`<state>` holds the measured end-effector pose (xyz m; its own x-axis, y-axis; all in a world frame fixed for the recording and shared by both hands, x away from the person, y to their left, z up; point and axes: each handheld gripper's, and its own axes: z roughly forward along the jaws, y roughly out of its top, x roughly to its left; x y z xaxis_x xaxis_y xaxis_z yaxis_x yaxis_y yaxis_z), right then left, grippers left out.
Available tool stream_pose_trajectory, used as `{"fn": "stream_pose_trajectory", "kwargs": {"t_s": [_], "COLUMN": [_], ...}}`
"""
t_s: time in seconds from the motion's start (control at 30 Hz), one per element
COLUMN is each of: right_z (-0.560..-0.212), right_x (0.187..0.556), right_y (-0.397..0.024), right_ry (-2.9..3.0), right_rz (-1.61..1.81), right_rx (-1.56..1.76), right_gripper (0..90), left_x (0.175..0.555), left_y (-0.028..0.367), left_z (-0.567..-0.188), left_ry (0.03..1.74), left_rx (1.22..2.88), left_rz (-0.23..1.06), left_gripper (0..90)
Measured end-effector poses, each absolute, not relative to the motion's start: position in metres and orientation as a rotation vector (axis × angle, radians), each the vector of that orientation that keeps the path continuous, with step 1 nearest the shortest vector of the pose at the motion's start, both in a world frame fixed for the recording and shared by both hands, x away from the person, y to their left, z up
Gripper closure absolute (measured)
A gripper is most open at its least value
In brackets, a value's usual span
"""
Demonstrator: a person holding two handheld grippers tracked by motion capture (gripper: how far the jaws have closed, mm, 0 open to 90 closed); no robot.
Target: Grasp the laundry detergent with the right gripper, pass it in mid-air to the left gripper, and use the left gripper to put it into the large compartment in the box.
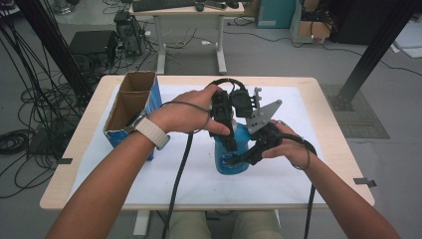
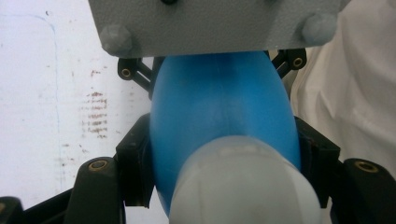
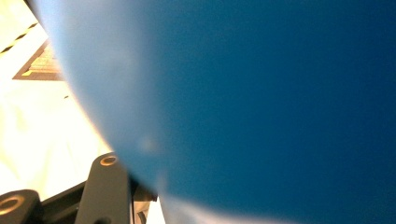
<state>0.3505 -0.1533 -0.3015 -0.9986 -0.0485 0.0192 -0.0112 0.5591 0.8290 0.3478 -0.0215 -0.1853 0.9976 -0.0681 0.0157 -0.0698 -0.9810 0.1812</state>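
Bottle (image 1: 233, 154) is the middle of it all: blue plastic with a pale, whitish cap end (image 2: 243, 186), it stands on the white sheet (image 1: 164, 174) that covers the table (image 1: 328, 129), right of the open cardboard box (image 1: 130, 107) and well apart from it. Both tongs are on it at once. The left tongs (image 1: 230, 144) come down over its upper part; in the left gripper view their black jaws press against the two flanks of the blue body just behind the cap, closed onto it with no gap showing, having just been closing. The right tongs (image 1: 249, 157) meet the bottle lower down from the side nearer the person's right hand (image 1: 291, 147); in the right gripper view the blue wall sits hard against the lens with one jaw tucked under it, and these tongs are clamped on the body as tight as they go. A grip at two heights reads as one hand steadying the bottle while the other gets purchase near the cap, probably to twist it or to lift the bottle without it slipping; which of the two I cannot tell. The left hand (image 1: 186, 114) bears down from above the bottle, cable (image 1: 176, 179) trailing toward the table's near edge.
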Motion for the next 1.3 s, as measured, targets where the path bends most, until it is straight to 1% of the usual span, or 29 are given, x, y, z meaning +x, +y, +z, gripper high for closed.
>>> {"fn": "stream_pose_trajectory", "kwargs": {"t_s": [0.63,0.67,0.73,0.77,0.8,0.93,1.0,1.3], "right_z": [-0.3005,-0.2999,-0.2993,-0.2991,-0.2988,-0.2981,-0.2977,-0.297], "right_x": [0.3493,0.3493,0.3493,0.3493,0.3493,0.3495,0.3497,0.3504], "right_y": [-0.157,-0.1574,-0.1578,-0.1578,-0.158,-0.1583,-0.1587,-0.158], "right_ry": [-2.747,-2.745,-2.749,-2.748,-2.751,-2.754,-2.755,-2.747], "right_rz": [-1.458,-1.448,-1.45,-1.448,-1.449,-1.46,-1.462,-1.483], "right_rx": [0.033,0.033,0.03,0.032,0.032,0.028,0.025,0.01], "right_gripper": [42.7,42.7,42.7,42.7,42.6,42.6,42.6,42.6], "left_x": [0.3472,0.3452,0.3448,0.3469,0.3459,0.3473,0.3456,0.3468], "left_y": [-0.0243,-0.024,-0.0243,-0.0248,-0.0247,-0.0254,-0.025,-0.024], "left_z": [-0.1837,-0.1855,-0.1849,-0.1831,-0.1837,-0.1818,-0.1831,-0.1813], "left_ry": [-0.089,-0.048,-0.04,-0.09,-0.07,-0.093,-0.047,-0.044], "left_rx": [2.959,2.932,2.934,2.953,2.943,2.953,2.931,2.932], "left_rz": [0.021,0.026,0.027,0.032,0.031,0.038,0.035,0.038], "left_gripper": [36.9,36.9,36.9,36.8,36.9,36.9,36.9,36.9]}}
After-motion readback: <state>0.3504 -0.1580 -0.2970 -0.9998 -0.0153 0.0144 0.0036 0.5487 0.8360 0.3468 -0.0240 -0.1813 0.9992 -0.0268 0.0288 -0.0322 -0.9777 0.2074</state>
